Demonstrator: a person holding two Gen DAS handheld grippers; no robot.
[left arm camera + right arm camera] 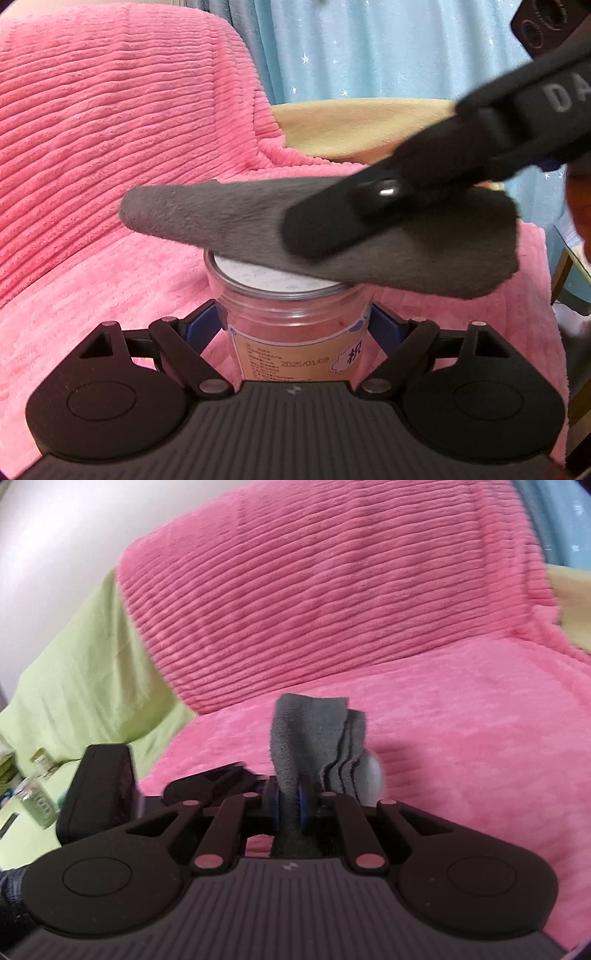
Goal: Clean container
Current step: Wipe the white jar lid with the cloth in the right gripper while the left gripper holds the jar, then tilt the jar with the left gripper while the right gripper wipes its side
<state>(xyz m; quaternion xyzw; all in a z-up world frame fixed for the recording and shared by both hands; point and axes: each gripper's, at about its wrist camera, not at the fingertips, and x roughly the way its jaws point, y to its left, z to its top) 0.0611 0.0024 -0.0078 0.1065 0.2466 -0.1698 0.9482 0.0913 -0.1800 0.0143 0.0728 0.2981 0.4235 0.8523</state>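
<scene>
Your left gripper [295, 325] clamps the clear labelled jar [291, 317] while your right gripper [290, 808] pinches the grey cloth [332, 236] on its lid [269, 277].

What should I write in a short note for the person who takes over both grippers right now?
Left gripper: shut on the clear plastic jar, holding it upright above the pink blanket.
Right gripper: shut on the folded gray cloth.
The cloth lies across the jar's top, covering part of the white sealed lid.
Done: both things are grasped and the cloth is at the top.
How much has been wiped cannot be told from the pictures.
Left, probably: finish wiping the top, then the sides around the label, then put both down.
</scene>
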